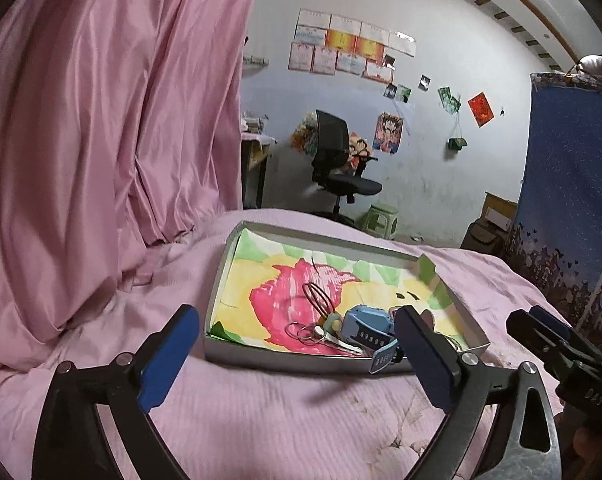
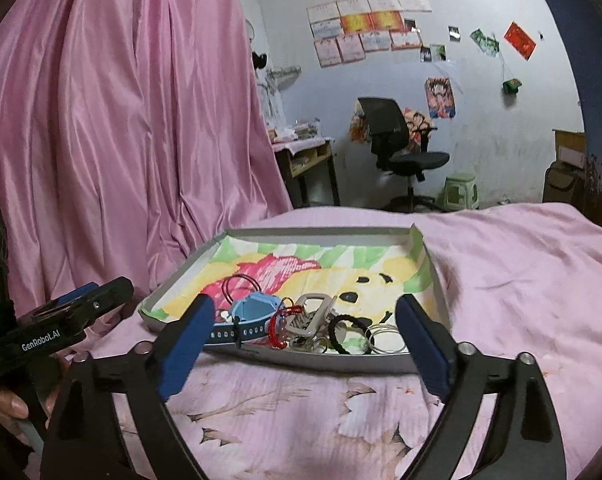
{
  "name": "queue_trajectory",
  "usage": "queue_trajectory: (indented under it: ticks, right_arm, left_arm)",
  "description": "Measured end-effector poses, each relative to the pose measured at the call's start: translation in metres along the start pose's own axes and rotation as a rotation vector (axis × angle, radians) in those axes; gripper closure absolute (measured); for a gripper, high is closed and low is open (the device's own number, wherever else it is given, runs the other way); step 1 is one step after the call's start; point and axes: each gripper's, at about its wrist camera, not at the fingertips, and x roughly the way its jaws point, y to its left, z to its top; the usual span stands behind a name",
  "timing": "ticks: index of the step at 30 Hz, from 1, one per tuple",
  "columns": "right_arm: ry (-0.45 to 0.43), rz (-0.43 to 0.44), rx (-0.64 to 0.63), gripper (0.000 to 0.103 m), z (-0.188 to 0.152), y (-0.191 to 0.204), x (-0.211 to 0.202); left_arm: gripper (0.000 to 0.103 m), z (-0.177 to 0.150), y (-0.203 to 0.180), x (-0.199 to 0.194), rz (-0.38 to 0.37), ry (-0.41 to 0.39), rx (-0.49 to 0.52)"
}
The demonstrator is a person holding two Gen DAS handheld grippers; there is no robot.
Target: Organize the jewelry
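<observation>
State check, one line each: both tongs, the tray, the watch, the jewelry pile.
left tongs: open, empty, short of the tray
right tongs: open, empty
tray: uncovered, flat on the pink bedspread
blue watch: lying in the tray, strap unfastened
rings and bracelets: heaped together at the tray's near edge

Grey box point(image 2: 381, 364) on pink bed, open. Inside, near front: blue watch point(image 2: 257, 309), red bracelet point(image 2: 279, 326), silver rings point(image 2: 387, 338), keys point(image 2: 313, 316).
</observation>
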Motion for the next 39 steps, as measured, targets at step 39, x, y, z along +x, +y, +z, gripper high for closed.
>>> queue_trajectory:
  ticks: [39]
  right_arm:
    - [-0.132,-0.050,-0.039,0.002,-0.040,0.009,-0.121]
  left_arm:
    - [0.000,-0.051,-0.030,-0.127,0.038,-0.134,0.087]
